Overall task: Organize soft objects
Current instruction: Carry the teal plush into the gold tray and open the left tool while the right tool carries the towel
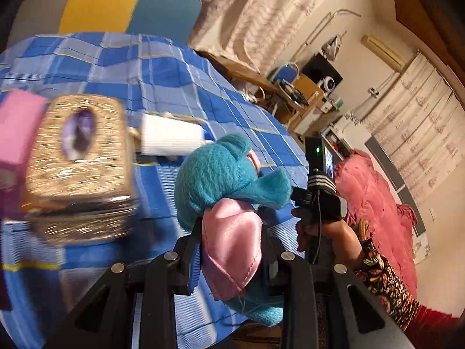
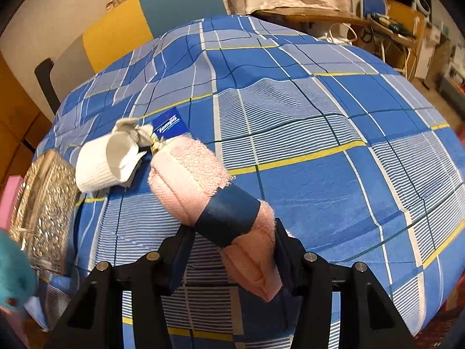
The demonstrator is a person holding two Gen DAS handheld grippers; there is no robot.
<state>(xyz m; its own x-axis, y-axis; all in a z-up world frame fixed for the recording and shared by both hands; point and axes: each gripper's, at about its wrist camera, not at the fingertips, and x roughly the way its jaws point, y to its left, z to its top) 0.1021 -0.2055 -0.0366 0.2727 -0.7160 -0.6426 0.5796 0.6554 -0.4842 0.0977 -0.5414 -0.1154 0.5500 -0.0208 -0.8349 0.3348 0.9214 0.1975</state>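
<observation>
Clamping a teal plush toy [image 1: 229, 171], the left gripper [image 1: 231, 250] hangs over the blue checked bedspread [image 1: 180, 87]. The right gripper [image 2: 232, 250] squeezes a rolled pink towel [image 2: 189, 174].

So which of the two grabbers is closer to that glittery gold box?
The left. The left gripper, clamped on the teal plush toy, hangs just beside the gold box. The right gripper, holding the pink rolled towel, sits farther along the bed.

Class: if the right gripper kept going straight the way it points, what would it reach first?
Probably the white sock: the right gripper, shut on the pink towel roll, points the roll's far end toward it. Depth is unclear.
</observation>
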